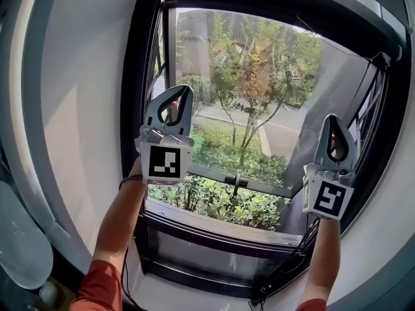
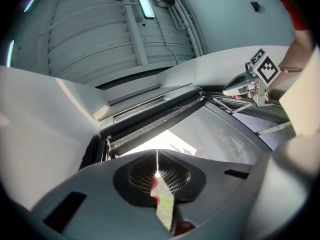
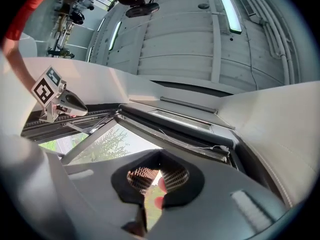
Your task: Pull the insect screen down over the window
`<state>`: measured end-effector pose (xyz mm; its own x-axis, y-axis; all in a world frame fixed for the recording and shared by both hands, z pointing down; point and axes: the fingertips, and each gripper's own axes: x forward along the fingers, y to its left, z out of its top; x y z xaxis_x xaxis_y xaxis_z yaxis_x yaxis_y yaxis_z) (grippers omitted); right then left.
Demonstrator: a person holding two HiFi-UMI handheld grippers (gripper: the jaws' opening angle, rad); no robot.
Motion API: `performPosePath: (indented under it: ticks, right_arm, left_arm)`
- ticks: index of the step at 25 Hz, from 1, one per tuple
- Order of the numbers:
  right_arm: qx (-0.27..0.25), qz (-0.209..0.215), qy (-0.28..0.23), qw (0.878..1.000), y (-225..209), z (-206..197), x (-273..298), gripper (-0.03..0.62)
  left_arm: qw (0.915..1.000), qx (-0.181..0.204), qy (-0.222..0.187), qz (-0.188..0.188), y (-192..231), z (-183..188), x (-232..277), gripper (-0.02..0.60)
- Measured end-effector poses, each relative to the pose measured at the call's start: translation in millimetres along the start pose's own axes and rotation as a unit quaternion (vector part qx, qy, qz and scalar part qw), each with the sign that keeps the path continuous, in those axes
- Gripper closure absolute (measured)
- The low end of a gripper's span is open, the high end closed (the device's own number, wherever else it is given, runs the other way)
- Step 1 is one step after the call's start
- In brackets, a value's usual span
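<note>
Black-framed window [image 1: 133,109] ahead: its dark insect-screen bar [image 1: 272,5] runs along the frame's top edge, above the grey left gripper [image 1: 187,91] and right gripper [image 1: 333,118], both clenched empty.

Two grippers: left gripper [image 1: 181,101], right gripper [image 1: 334,127]; one window [image 1: 254,89]
</note>
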<state>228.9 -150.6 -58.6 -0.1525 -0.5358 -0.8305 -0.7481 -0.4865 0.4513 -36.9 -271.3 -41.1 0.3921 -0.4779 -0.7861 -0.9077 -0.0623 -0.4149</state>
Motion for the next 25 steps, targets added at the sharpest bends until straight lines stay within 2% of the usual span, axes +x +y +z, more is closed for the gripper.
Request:
performPosePath:
  ticks: [6,9,11,15,20,25]
  right_arm:
    - [0.012,0.008,0.008,1.0,-16.4,8.8,38.9,0.583]
    - [0.0,0.01,0.014,1.0,-24.5,13.4,56.4,0.582]
    - [-0.006,0.017,0.018,1.0,-27.4,15.3,67.7,0.556]
    - [-0.03,0.016,0.019,0.999,-35.0,25.2,88.8,0.554]
    - [-0.073,0.036,0.032,0.996,-37.6,33.7,112.6,0.533]
    - [-0.12,0.057,0.064,0.989,-46.9,29.2,134.1,0.491]
  left_arm:
    - [0.9988,0.042,-0.009,-0.021,9.2,20.6,34.9,0.574]
    - [0.9965,0.078,-0.006,-0.03,12.8,27.7,51.3,0.574]
    - [0.9954,0.092,-0.006,-0.028,17.4,32.4,60.4,0.574]
    - [0.9926,0.118,-0.002,-0.031,21.7,41.2,79.1,0.571]
    - [0.9804,0.188,0.042,-0.044,26.7,37.8,107.1,0.52]
    - [0.9679,0.233,0.078,-0.052,33.8,30.3,133.0,0.476]
